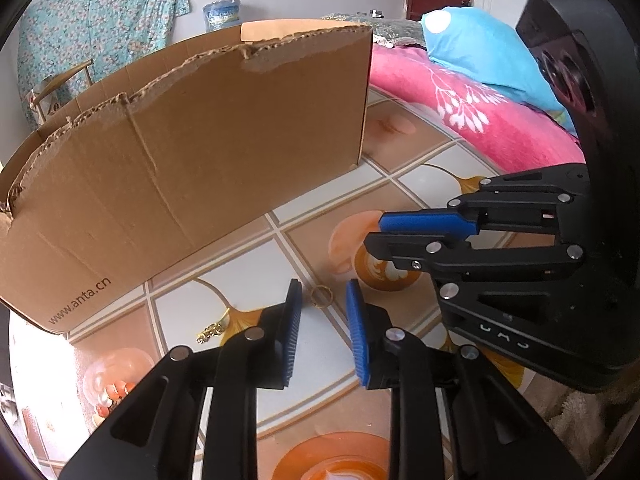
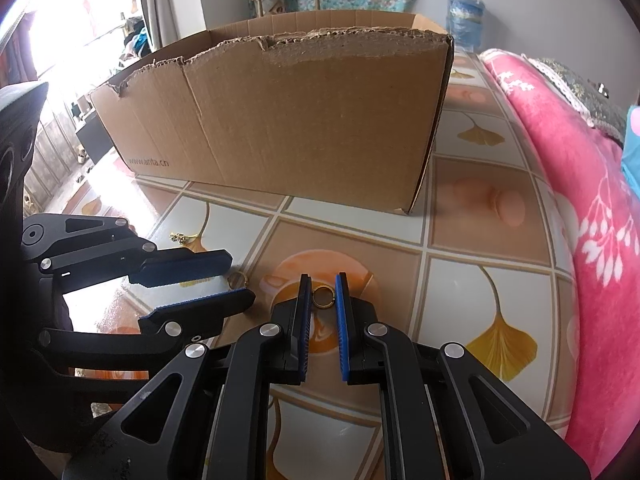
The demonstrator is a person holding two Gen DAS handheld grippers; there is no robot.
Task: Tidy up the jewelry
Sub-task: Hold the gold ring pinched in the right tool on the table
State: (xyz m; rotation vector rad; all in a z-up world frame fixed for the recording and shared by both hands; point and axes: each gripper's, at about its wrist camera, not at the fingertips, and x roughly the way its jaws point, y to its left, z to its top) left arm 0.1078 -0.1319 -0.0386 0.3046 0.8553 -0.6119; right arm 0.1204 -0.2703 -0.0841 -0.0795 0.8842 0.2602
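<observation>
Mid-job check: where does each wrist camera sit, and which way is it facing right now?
Left wrist: sits on the left gripper, looking forward and down over the table at the cardboard box. Its open fingers frame a loose ring, and the right gripper enters from the right.
Right wrist: sits on the right gripper, facing much the same way. Its pads clamp a held ring, and the left gripper shows at left.
Shared: box, table, loose ring, pink blanket.

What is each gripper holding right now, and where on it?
The right gripper pinches a gold ring across its outer edges, at its fingertips. The left gripper holds nothing; a second ring lies on the table beyond its open fingertips.
</observation>
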